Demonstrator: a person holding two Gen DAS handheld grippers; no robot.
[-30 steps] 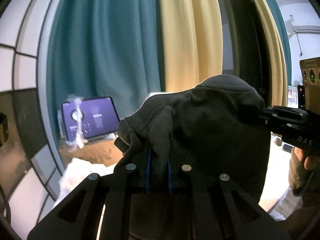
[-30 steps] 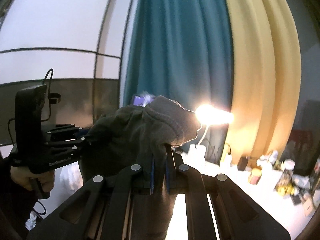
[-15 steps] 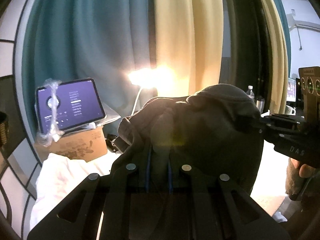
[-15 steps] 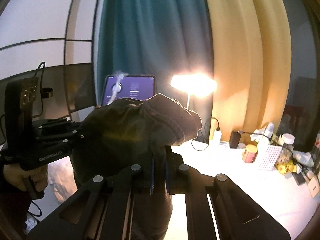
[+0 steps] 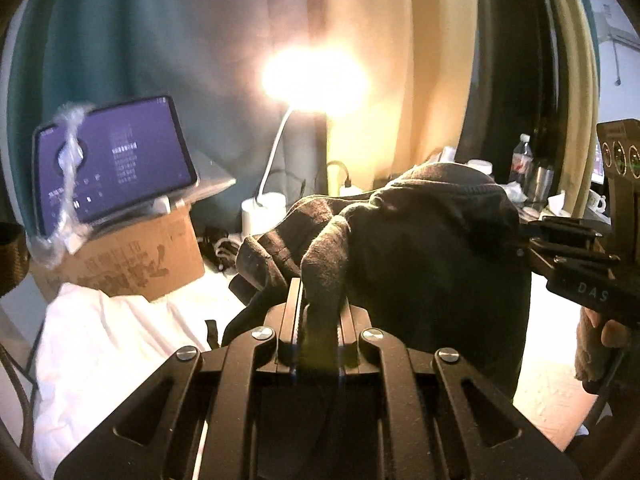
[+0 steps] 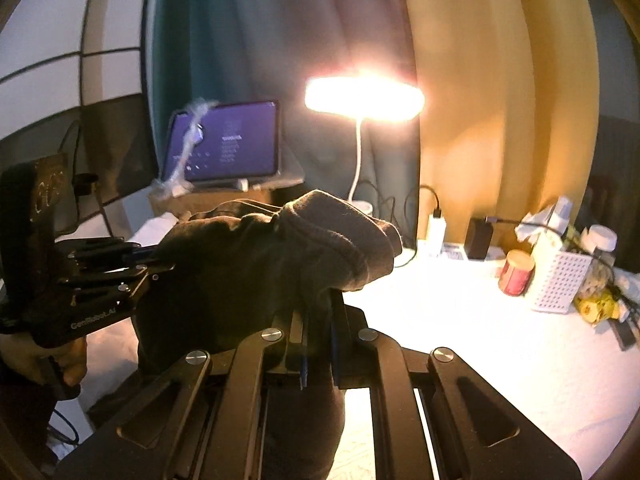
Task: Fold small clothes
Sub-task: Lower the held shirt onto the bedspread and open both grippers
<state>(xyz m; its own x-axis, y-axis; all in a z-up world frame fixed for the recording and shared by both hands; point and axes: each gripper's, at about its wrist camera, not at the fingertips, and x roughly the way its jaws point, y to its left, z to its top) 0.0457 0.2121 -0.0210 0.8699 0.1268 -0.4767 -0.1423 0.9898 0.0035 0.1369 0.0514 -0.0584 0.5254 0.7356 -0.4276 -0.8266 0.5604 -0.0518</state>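
I am holding a dark cloth [image 5: 436,248] up in the air with both grippers. My left gripper [image 5: 318,312] is sitting at the bottom middle of the left camera picture. Its jaws are squeezed almost all the way together, and a fold of the cloth is pinched between them. The rest of the cloth is bunching up in the middle of that picture and hanging down toward the lower right.

My right gripper [image 6: 316,320] is sitting at the bottom middle of the right camera picture. Its jaws are also pressed nearly together, with only a thin gap, and the cloth is stuck in that gap. In this picture the cloth [image 6: 260,264] is filling the middle, with a thick rolled edge pointing to the right.

In the left camera picture I am seeing the right gripper coming in from the right edge and touching the far side of the cloth. In the right camera picture the left gripper is coming in from the left edge and touching the cloth too.

Behind the cloth a lamp [image 6: 364,96] is glowing brightly in the upper middle. A tablet [image 6: 226,148] is showing a purple screen to the left of the lamp. A white table [image 6: 460,332] is spreading across the lower right.
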